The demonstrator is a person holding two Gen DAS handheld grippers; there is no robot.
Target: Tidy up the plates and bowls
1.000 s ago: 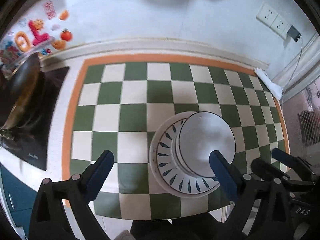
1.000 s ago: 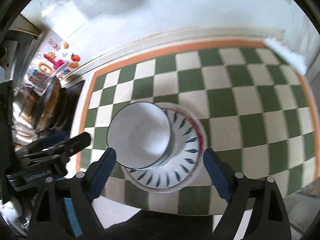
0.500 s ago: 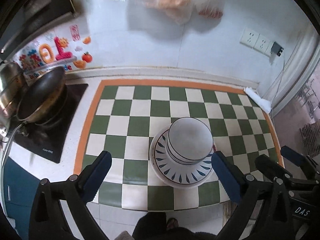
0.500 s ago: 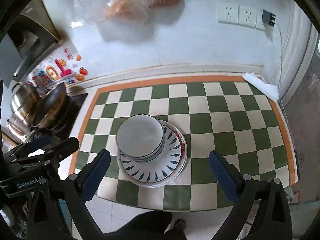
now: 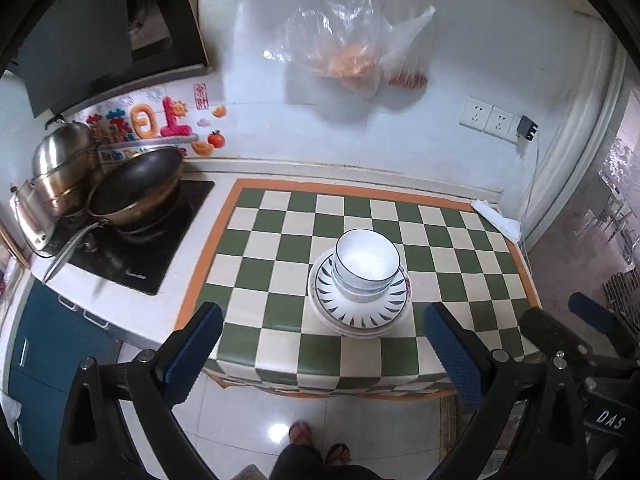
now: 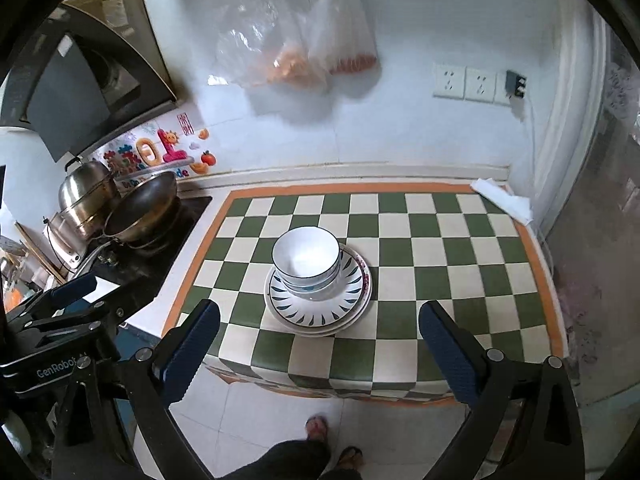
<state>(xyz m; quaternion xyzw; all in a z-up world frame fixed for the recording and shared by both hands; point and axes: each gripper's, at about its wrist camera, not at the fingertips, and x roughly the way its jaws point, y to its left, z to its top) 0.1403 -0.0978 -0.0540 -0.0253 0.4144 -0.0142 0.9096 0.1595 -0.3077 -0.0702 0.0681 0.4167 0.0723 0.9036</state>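
On the green-and-white checkered cloth (image 5: 280, 248), near its middle, the stacked white bowls (image 5: 366, 264) are sitting on the stacked plates (image 5: 360, 308) with a dark leaf pattern round the rim. Both grippers are hanging well above and short of the stack, apart from it. The left gripper (image 5: 320, 344) is standing wide open with nothing between its blue pads, and the right gripper (image 6: 318, 340) is doing the same, empty.

The left wrist view is showing the right gripper at its lower right edge, with a dark cabinet front (image 5: 36, 360) under the counter; the right wrist view is showing the left gripper at its lower left instead, plus the plates' reddish rim mark (image 6: 366, 276) on the right side.

The cloth's orange border is overhanging the counter's front edge. Bare squares are lying open all around the stack. A wok (image 5: 136, 188) and steel pots (image 5: 60, 176) are crowding the dark hob at left; a folded white cloth (image 6: 504, 200) is lying at the far right corner.
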